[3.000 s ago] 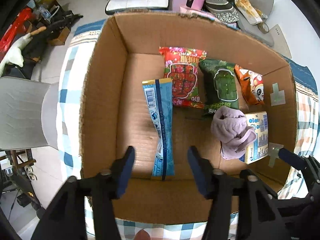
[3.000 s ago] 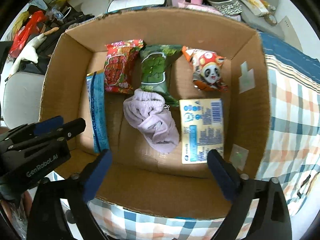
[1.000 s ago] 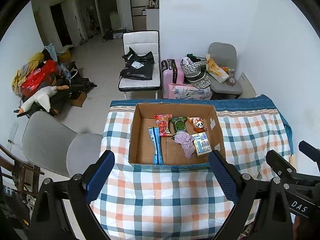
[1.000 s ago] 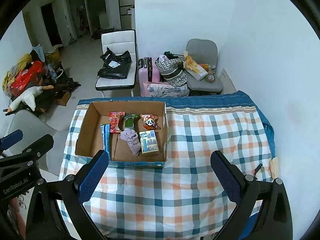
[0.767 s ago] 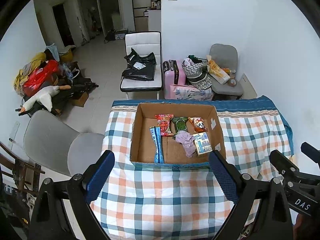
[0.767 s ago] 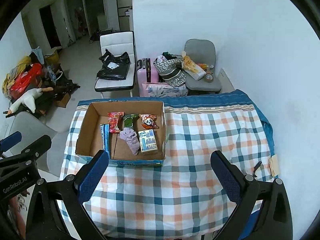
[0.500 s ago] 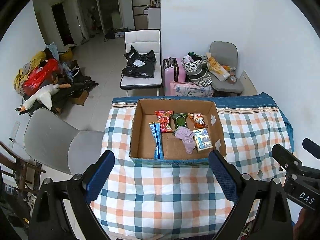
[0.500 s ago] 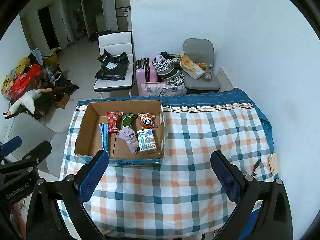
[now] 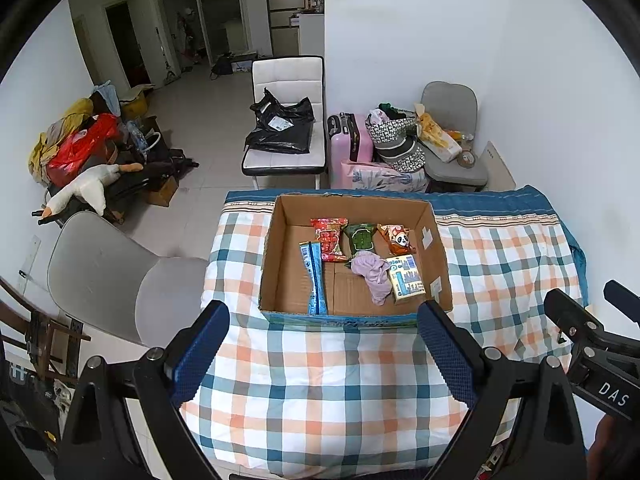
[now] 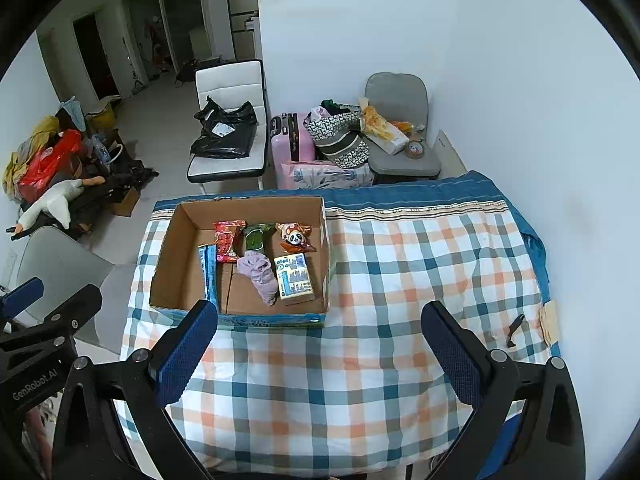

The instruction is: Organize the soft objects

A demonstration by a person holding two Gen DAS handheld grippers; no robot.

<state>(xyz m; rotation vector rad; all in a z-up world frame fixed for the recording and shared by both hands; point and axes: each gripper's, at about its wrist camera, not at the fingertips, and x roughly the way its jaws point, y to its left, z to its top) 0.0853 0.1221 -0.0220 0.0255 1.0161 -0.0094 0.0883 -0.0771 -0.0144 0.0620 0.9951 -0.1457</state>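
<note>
— Cardboard box [image 9: 272, 264] first: where does it sit, and what is inside?

— It stands open-topped on the checked cloth [image 9: 320, 392], toward the far left part of it. Along the box's far wall lie three snack packets in a row: a red packet [image 9: 329, 239], a green packet [image 9: 361, 238] and an orange panda packet [image 9: 397, 238]. A long blue packet [image 9: 314, 278] runs from the middle of the box toward its near wall, left of the red one. A lilac cloth bundle [image 9: 373, 274] lies crumpled in front of the green packet, and a yellow-and-blue pack [image 9: 406, 279] lies flat just beside it, close to the box's right wall.

— And the grippers?

— The left gripper [image 9: 324, 354] hangs above the cloth on the near side of the box, its fingers spread wide with nothing between them. The right gripper [image 10: 320, 354] is likewise on the near side of the box and off to its right, fingers wide apart and holding nothing.

— Anything else near the box?

— Beyond its far wall stand a white chair [image 9: 286, 120] carrying a black bag [image 9: 280, 128], a pink suitcase [image 9: 350, 148] and a grey chair [image 9: 452, 136] piled with bags. A small dark object [image 10: 516, 330] lies on the cloth well to the right of the box; I cannot tell what it is.
</note>
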